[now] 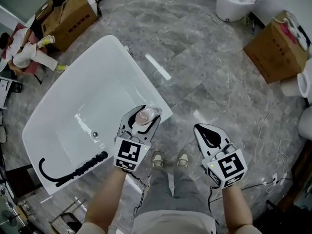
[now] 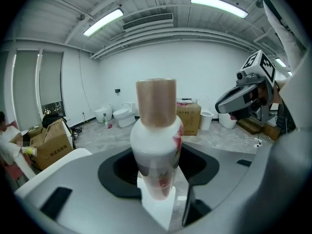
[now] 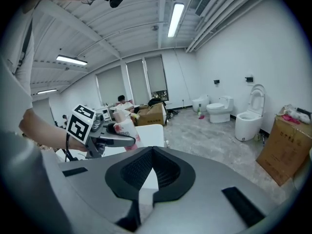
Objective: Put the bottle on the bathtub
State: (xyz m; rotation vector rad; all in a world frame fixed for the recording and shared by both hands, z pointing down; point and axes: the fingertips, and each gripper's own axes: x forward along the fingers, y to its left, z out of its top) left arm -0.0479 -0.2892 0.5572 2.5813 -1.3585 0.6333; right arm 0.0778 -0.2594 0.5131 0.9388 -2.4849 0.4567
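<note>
A white bottle (image 1: pixel 146 115) with a pinkish-brown cap and red print sits between the jaws of my left gripper (image 1: pixel 141 119), which is shut on it. It hangs over the near right corner of the white bathtub (image 1: pixel 113 48). In the left gripper view the bottle (image 2: pixel 156 140) stands upright between the jaws, with the white tub rim (image 2: pixel 157 209) just under its base; whether they touch I cannot tell. My right gripper (image 1: pixel 210 136) is held over the floor to the right, shut and empty. The right gripper view shows the bottle (image 3: pixel 125 129) in the left gripper beside the tub (image 3: pixel 152 133).
A black hose (image 1: pixel 73 172) lies in the tub's near end. Cardboard boxes (image 1: pixel 68 14) (image 1: pixel 275 50) stand at the back left and right, with a toilet (image 1: pixel 236 1) behind. A person (image 1: pixel 24 52) sits at far left. Cables (image 1: pixel 270 140) trail on the marble floor.
</note>
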